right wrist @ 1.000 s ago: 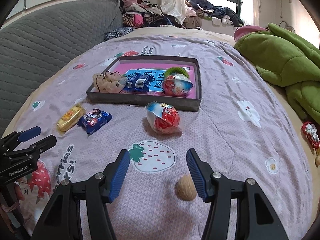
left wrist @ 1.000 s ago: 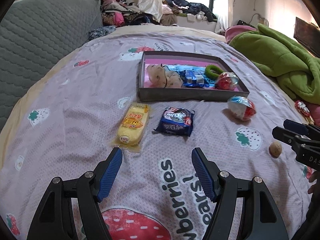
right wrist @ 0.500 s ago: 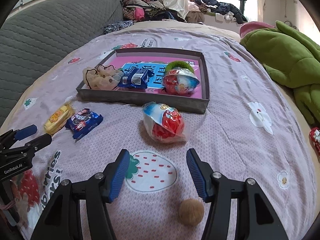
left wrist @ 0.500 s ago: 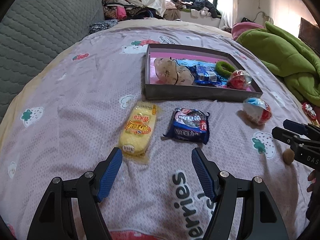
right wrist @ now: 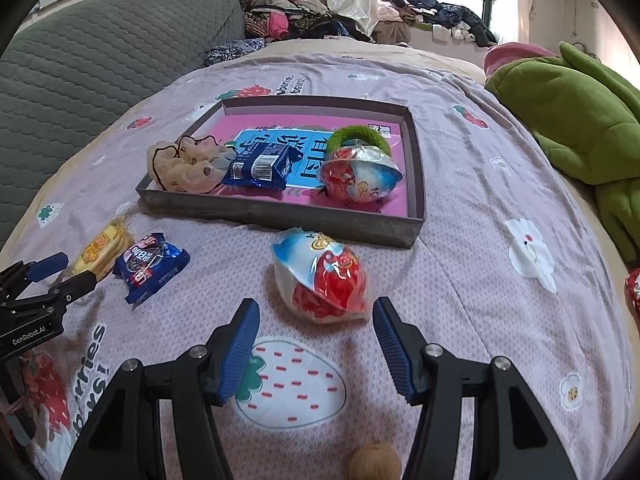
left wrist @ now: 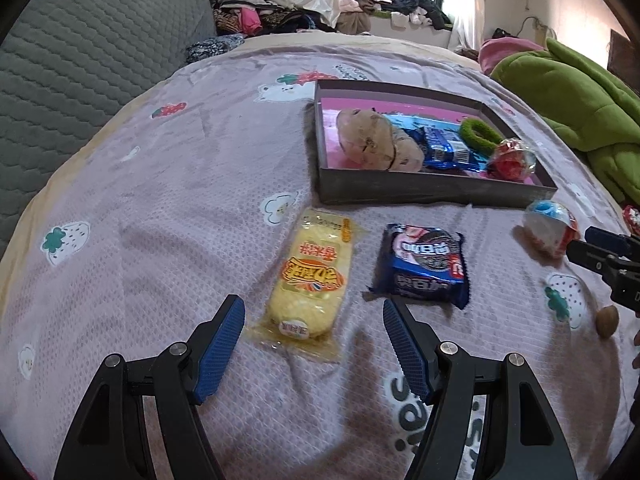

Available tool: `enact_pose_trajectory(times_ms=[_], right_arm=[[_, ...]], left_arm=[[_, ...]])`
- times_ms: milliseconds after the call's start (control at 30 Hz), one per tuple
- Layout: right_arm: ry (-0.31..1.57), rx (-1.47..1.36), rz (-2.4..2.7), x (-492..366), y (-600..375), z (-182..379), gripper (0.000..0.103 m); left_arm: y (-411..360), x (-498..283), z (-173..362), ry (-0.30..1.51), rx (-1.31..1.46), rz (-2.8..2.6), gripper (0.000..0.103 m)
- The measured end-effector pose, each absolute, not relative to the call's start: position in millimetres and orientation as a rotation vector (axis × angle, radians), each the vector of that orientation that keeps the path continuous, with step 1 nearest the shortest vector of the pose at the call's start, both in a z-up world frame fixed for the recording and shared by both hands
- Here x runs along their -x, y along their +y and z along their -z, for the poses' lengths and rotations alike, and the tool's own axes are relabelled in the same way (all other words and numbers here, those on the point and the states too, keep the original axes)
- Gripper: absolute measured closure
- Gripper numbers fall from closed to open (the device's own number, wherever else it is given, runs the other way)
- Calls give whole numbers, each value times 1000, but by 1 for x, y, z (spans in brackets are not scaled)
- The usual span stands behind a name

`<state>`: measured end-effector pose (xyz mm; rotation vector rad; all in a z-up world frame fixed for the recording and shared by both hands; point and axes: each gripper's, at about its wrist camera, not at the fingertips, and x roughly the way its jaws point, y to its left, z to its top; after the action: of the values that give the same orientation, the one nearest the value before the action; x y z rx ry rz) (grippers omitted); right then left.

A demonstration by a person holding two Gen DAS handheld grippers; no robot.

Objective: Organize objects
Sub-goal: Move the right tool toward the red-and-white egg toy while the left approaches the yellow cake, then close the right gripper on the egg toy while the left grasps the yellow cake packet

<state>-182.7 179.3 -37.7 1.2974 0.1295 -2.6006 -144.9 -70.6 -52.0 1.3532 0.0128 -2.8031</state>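
A grey tray [left wrist: 432, 192] [right wrist: 280, 216] with a pink floor lies on the bed and holds a beige scrunchie, a blue snack pack, a green ring and a red-and-blue egg. In front of it lie a yellow cake packet [left wrist: 310, 276] [right wrist: 100, 250], a blue cookie packet [left wrist: 424, 266] [right wrist: 150, 266], a wrapped toy egg [right wrist: 322, 276] [left wrist: 550, 230] and a walnut [right wrist: 374, 462] [left wrist: 607, 320]. My left gripper [left wrist: 314, 336] is open, its fingers either side of the yellow packet's near end, not touching it. My right gripper [right wrist: 314, 340] is open just short of the toy egg.
The bed wears a lilac strawberry-print cover [left wrist: 168, 208]. A grey quilted headboard [left wrist: 80, 60] rises at the left, a green blanket [right wrist: 580, 120] lies at the right, and clothes are piled by the window [right wrist: 320, 12]. A small red wrapped item [right wrist: 634, 286] sits at the right edge.
Both grippers have moved forward and lower towards the objects. The yellow packet now sits between my left fingers, the toy egg close ahead of my right fingers, and the walnut has slid beneath the right gripper.
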Motion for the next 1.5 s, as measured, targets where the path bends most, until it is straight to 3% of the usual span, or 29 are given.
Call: enact_pose_trajectory(times_ms=[1267, 1333, 1500], right_arm=[[340, -1336, 2533, 238, 152, 69, 46], [329, -1335, 2535, 238, 152, 68, 46], [301, -1319, 2541, 236, 154, 64, 46]], left_arm=[[-93, 190, 84, 138, -1421, 2784, 30], [-93, 191, 84, 140, -1418, 2786, 33], [-91, 190, 83, 134, -1411, 2800, 52]])
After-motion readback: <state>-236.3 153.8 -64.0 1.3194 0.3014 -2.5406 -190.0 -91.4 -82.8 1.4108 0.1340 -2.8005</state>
